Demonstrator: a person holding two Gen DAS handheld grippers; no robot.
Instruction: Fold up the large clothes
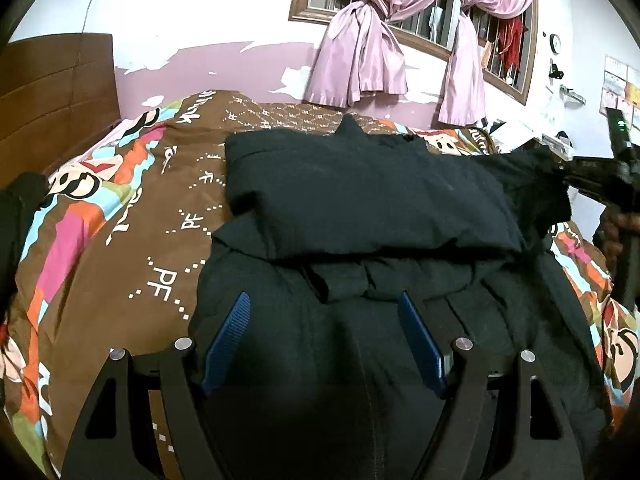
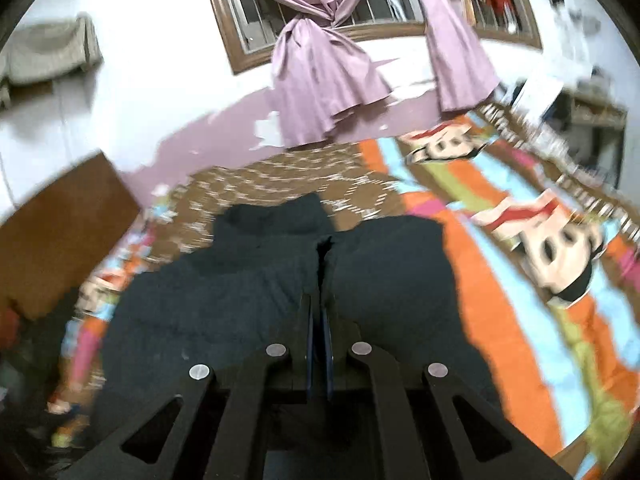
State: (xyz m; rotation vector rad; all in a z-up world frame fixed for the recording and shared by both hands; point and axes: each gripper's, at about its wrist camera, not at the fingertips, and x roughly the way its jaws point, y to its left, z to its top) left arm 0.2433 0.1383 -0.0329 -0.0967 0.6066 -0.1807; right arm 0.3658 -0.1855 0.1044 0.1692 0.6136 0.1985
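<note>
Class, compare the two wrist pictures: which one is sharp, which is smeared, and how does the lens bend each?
Left wrist view: sharp, print on the bedspread readable, dark jacket short on detail, black corners from the round lens. Right wrist view: motion blur smears the bedspread and curtains; the right gripper itself stays crisp; the window frame bows.

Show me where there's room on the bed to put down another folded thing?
Free: the brown patterned bedspread left of the dark jacket, toward the wooden headboard. Also the orange and blue cartoon stretch right of the jacket. Crowded: the middle, where the jacket sprawls under both grippers.
</note>
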